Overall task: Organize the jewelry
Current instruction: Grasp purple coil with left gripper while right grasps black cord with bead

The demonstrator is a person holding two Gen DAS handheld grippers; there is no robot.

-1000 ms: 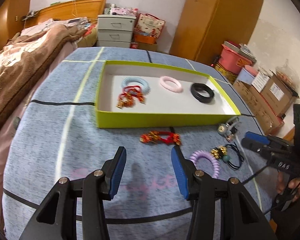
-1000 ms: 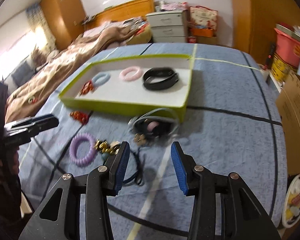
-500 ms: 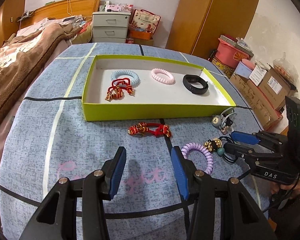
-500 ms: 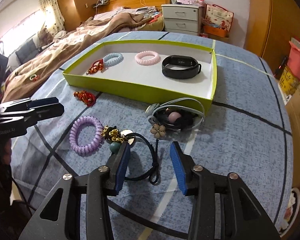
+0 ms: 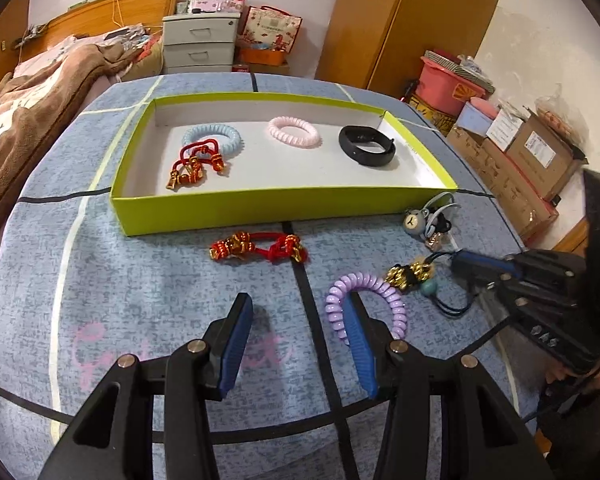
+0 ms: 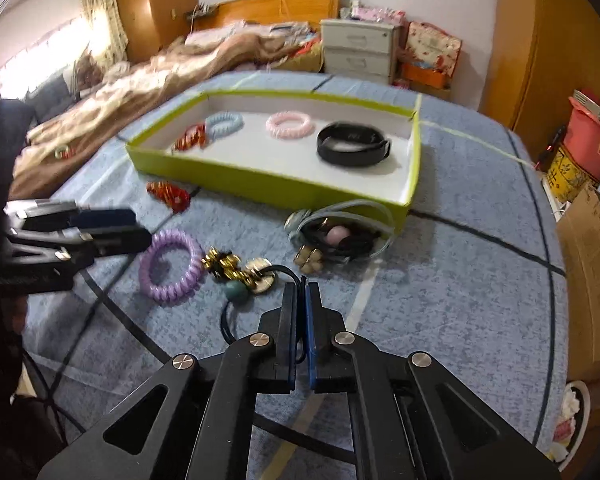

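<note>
Two fingers [image 6: 298,304] around black cord [image 6: 284,270]

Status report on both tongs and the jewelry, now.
Right tongs just closed, shut on black cord hair tie with gold charms and teal bead. Left tongs open by purple spiral hair tie. Green tray unobstructed.

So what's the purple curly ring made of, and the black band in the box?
The purple curly ring looks like glossy plastic: a smooth spiral coil that catches the light. The black band in the green box looks like matte rubber or silicone, dull and smooth with no shine, though I can't be certain.
</note>
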